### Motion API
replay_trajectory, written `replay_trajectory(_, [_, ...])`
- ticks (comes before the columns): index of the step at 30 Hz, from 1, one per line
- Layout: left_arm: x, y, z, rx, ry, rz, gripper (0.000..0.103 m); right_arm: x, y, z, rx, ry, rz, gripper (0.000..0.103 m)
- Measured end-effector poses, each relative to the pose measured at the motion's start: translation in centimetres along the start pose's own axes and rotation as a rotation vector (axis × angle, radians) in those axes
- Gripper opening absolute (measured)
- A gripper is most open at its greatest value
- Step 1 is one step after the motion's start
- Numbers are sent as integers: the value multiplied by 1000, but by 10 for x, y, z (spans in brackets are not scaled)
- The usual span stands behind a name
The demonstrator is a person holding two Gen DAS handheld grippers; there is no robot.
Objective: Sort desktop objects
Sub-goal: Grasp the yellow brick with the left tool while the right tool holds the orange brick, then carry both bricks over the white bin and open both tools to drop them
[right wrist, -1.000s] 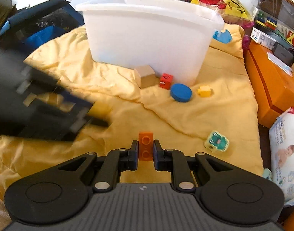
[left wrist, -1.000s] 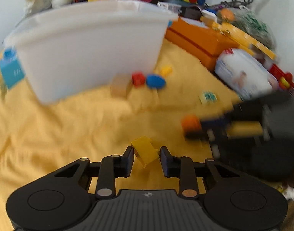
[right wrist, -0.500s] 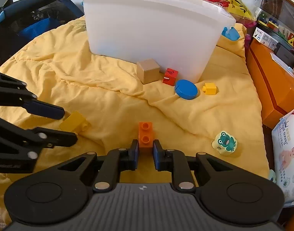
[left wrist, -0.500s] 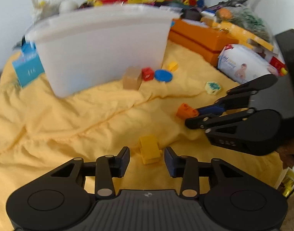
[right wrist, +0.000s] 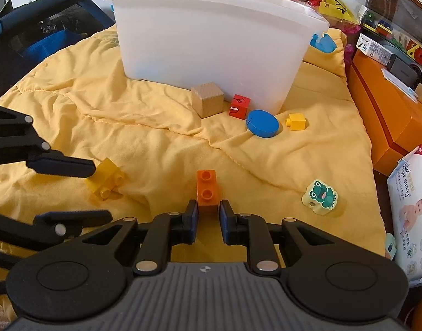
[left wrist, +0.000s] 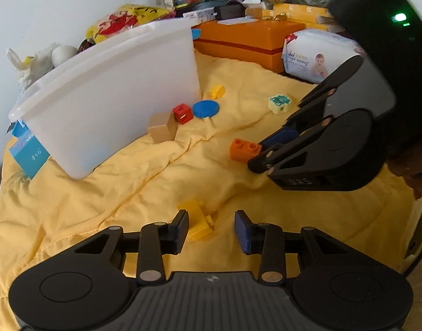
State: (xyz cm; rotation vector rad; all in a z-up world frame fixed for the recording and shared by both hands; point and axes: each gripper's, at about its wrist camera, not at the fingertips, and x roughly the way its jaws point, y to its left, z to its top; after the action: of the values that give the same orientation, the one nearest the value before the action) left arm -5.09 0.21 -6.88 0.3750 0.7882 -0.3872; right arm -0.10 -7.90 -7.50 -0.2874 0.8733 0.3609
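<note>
Sorting is barely begun, in my judgement: the wooden cube (right wrist: 207,98), red cube (right wrist: 239,106), blue disc (right wrist: 262,123) and frog tile (right wrist: 320,193) lie loose on the yellow blanket (right wrist: 155,143) before the white bin (right wrist: 211,44). My left gripper (left wrist: 211,229), tilted down, has been closing its jaws, which stand open around the yellow brick (left wrist: 198,219) at 12 o'clock. My right gripper (right wrist: 208,218), tilted down too, has jaws nearly closed astride the orange brick (right wrist: 207,190); I cannot tell whether they pinch it.

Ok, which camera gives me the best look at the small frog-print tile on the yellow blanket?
The right wrist view: the cream tile with the green frog lies unobstructed there and the frog's face reads clearly. In the left wrist view the same tile is farther off and smaller, its print only a teal blur.
</note>
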Motion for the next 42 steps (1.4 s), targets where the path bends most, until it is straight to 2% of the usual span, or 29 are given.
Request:
replay_trajectory(6, [4, 2, 0, -11, 2, 5, 40, 0, 1, -1, 2, -1, -2, 21])
replay_trajectory(8, [6, 6, -1, -38, 1, 9, 35, 0, 1, -1, 7, -4, -3, 21])
replay_trajectory(10, [6, 14, -2, -79, -9, 0, 26, 1, 0, 0, 11, -7, -6, 22])
replay_trajectory(11, [7, 18, -2, -97, -8, -7, 25, 1, -1, 1, 16, -10, -9, 23])
replay_trajectory(13, [10, 25, -5, -144, 11, -13, 18, 2, -2, 3, 24, -12, -10, 24])
replay_trajectory(17, [12, 34, -13, -209, 20, -34, 18, 3, -4, 5, 36, -16, 13, 24])
replay_trajectory(18, [11, 35, -13, -219, 14, -37, 18, 3, -5, 5, 43, -17, 29, 22])
replay_trajectory(19, [10, 37, -12, -229, 4, -39, 18, 3, -6, 5, 47, -21, 47, 17])
replay_trajectory(20, [8, 39, -10, -241, -8, -46, 17, 1, -5, 5, 45, -28, 59, 17])
replay_trajectory(23, [-8, 50, 7, -258, -64, -45, 17, -8, -3, 13, 11, -60, 55, 17])
replay_trajectory(26, [-34, 67, 40, -255, -186, -19, 17, -28, -10, 38, 23, -150, 63, 17])
replay_trajectory(31, [-55, 104, 106, -211, -367, 72, 18, -62, -31, 102, 54, -346, 62, 17])
replay_trajectory(34, [-47, 128, 139, -216, -410, 127, 18, -67, -43, 141, 77, -437, 32, 17])
replay_trajectory(36, [-32, 142, 156, -247, -398, 150, 18, -62, -50, 164, 87, -461, -6, 17])
replay_trajectory(38, [-15, 152, 163, -274, -378, 164, 18, -50, -59, 181, 119, -450, 2, 17])
replay_trajectory(40, [13, 157, 169, -310, -274, 167, 19, -32, -66, 192, 138, -394, -2, 18])
replay_trajectory(41, [22, 158, 167, -333, -242, 176, 19, -24, -69, 193, 136, -360, -11, 23])
replay_trajectory(42, [26, 159, 163, -348, -220, 176, 25, -17, -71, 192, 137, -334, -7, 27])
